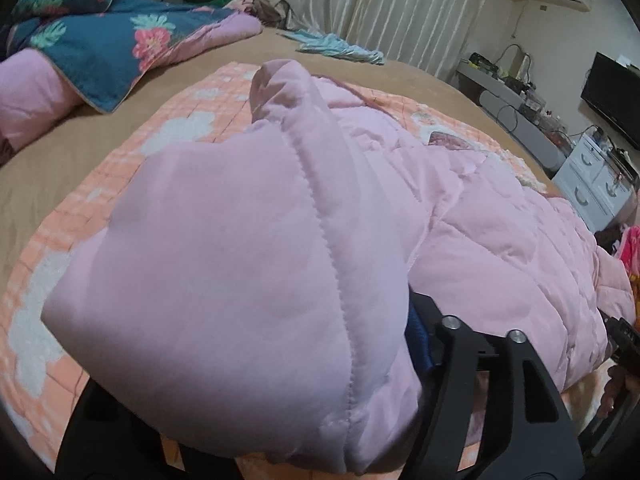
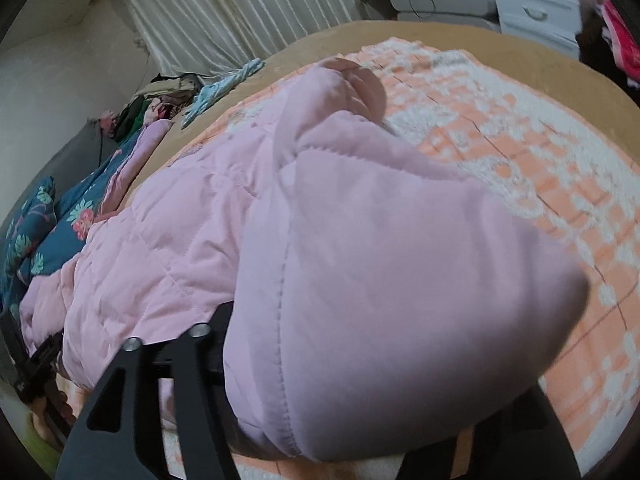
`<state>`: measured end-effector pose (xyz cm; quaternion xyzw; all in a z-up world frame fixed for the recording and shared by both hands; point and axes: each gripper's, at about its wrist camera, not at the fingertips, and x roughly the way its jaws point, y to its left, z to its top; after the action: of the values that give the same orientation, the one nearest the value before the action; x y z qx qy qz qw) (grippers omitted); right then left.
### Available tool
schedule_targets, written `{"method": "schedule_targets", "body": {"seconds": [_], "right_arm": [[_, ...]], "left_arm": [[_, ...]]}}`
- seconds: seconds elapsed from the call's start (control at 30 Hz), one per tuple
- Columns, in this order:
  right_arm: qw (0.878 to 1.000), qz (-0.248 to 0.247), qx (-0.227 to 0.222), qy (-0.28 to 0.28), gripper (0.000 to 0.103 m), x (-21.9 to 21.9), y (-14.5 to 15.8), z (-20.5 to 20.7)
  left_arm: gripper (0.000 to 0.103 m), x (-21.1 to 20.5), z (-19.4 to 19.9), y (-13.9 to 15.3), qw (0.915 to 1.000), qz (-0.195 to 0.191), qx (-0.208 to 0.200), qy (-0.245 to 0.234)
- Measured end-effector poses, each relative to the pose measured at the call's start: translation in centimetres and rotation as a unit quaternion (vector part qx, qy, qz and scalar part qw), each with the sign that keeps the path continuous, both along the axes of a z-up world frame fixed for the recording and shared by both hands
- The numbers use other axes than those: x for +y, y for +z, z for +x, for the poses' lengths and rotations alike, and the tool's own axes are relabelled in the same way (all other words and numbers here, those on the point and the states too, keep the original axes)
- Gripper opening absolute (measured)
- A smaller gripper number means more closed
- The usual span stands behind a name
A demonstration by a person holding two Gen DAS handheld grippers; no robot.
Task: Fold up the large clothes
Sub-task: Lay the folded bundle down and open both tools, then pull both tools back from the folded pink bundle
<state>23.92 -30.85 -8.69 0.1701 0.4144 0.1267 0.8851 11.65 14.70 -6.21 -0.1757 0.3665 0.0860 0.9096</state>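
Observation:
A large pink quilted jacket (image 1: 460, 232) lies across an orange and white checked blanket (image 1: 192, 120) on the bed. My left gripper (image 1: 320, 360) is shut on a thick fold of the jacket's edge, which drapes over the fingers and hides them; only the black right finger arm (image 1: 500, 392) shows. My right gripper (image 2: 340, 380) is likewise shut on a fold of the same jacket (image 2: 168, 264), lifted above the blanket (image 2: 540, 168). Its fingertips are hidden under the fabric. The other gripper shows at the edge of each view.
A blue floral quilt and pillows (image 1: 104, 36) lie at the bed's head. A teal garment (image 1: 340, 50) lies near the curtain (image 1: 380, 4). White drawers (image 1: 596, 184) and a TV (image 1: 612, 96) stand past the tan bed sheet (image 1: 48, 168).

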Motion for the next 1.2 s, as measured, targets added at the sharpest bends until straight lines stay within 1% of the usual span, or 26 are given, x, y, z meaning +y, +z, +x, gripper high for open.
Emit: {"method": "schedule_targets", "body": {"seconds": [0.03, 0.07, 0.1, 0.13, 0.17, 0.2, 0.23, 0.3, 0.4, 0.57, 0.73, 0.97, 1.13, 1.2], "right_arm": [[1.000, 0.000, 0.002, -0.003, 0.073, -0.1, 0.0, -0.1], [1.000, 0.003, 0.005, -0.004, 0.078, -0.4, 0.0, -0.4], [1.000, 0.005, 0.006, -0.005, 0.084, -0.6, -0.1, -0.7], [1.000, 0.003, 0.006, -0.009, 0.087, -0.9, -0.1, -1.1], [1.000, -0.005, 0.003, -0.015, 0.093, -1.2, 0.1, -1.6], [1.000, -0.010, 0.000, -0.017, 0.095, -1.4, 0.1, -2.0], [1.000, -0.012, -0.002, -0.017, 0.095, -1.6, 0.3, -2.4], [1.000, -0.015, -0.003, -0.022, 0.097, -2.0, 0.5, -3.0], [0.999, -0.037, -0.015, -0.027, 0.098, -2.5, 1.4, -4.3], [0.997, -0.061, -0.035, -0.030, 0.099, -3.2, 2.8, -6.5], [0.994, -0.077, -0.067, -0.028, 0.099, -3.1, 5.2, -8.7], [0.988, -0.093, -0.124, -0.016, 0.099, -1.9, 8.9, -11.7], [0.981, -0.108, -0.164, 0.011, 0.099, 0.1, 11.6, -13.7], [0.979, -0.108, -0.173, 0.020, 0.099, 0.8, 12.2, -14.4]], "left_arm": [[0.067, 0.1, -0.2, 0.0, 1.0000, -0.003, 0.002, 0.001], [0.068, 0.1, -0.5, 0.1, 1.0000, -0.005, 0.005, 0.004], [0.072, 0.2, -0.7, 0.2, 0.9999, -0.008, 0.007, 0.005], [0.076, 0.4, -1.1, 0.3, 0.9998, -0.015, 0.009, 0.006], [0.077, 0.5, -1.3, 0.3, 0.9998, -0.018, 0.010, 0.007], [0.086, 0.5, -1.7, 0.5, 0.9997, -0.017, 0.013, 0.010], [0.091, 0.5, -2.0, 0.6, 0.9997, -0.011, 0.015, 0.013], [0.093, 0.5, -2.6, 0.9, 0.9998, -0.006, 0.017, 0.012], [0.094, 0.5, -3.9, 1.6, 0.9998, -0.007, 0.017, 0.011], [0.094, 0.5, -5.8, 2.9, 0.9998, 0.004, 0.014, 0.014], [0.094, 0.2, -7.4, 4.9, 0.9997, 0.018, -0.006, 0.014], [0.094, -1.0, -8.8, 7.5, 0.9992, 0.024, -0.029, 0.009], [0.094, -2.4, -9.2, 8.9, 0.9985, 0.028, -0.047, -0.003], [0.094, -3.1, -9.3, 9.2, 0.9980, 0.034, -0.053, -0.010]]}}
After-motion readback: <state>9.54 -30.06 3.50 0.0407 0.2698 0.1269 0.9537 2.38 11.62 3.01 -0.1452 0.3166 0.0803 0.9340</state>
